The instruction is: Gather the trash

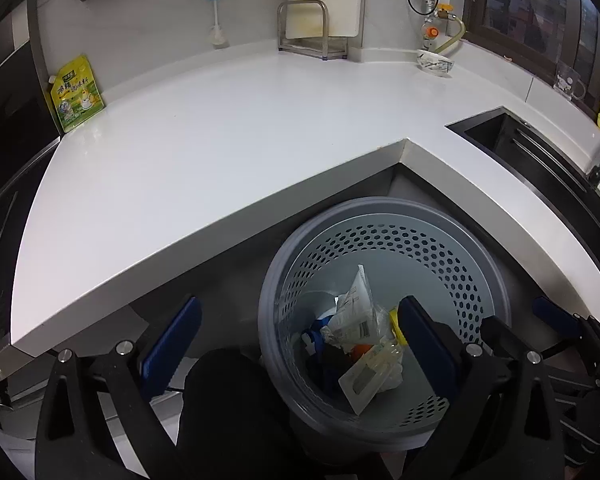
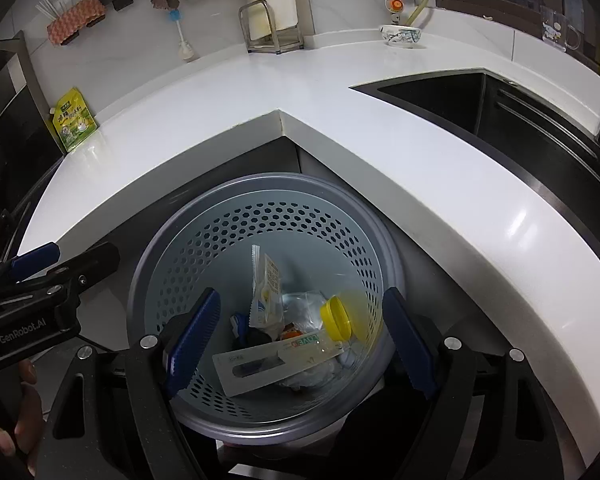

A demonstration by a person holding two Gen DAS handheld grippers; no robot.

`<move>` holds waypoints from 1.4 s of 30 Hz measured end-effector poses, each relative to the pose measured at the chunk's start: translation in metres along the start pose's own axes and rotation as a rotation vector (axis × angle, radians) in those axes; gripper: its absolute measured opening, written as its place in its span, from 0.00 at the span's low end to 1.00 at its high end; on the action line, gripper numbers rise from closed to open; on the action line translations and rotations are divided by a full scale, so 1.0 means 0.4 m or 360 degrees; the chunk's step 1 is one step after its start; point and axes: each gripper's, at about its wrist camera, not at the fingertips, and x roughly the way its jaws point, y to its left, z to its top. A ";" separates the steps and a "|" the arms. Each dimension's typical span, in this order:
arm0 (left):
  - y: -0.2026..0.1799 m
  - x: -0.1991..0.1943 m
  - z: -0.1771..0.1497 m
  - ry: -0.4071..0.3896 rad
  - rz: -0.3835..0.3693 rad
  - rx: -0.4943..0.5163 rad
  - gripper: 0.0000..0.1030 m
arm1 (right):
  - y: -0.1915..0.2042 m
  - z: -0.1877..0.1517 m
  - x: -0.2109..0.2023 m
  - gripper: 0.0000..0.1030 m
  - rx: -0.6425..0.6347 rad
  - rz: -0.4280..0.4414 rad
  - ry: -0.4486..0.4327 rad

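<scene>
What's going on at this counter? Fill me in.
A person is collecting trash with two handheld grippers. Both the left gripper and the right gripper hover over the perforated bin below the countertop corner, jaws open with nothing between them. The bin already holds wrappers, a yellow-capped bottle and a flat white package. No loose trash shows on the countertop.

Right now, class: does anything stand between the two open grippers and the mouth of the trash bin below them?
Nothing visible does. The left gripper and right gripper both hang open and empty over the perforated trash bin, whose uncovered mouth shows the trash already inside.
</scene>
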 end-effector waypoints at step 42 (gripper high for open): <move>0.001 0.003 -0.003 0.0017 0.0078 -0.0017 0.94 | 0.005 0.003 -0.006 0.77 -0.0037 -0.0031 -0.0008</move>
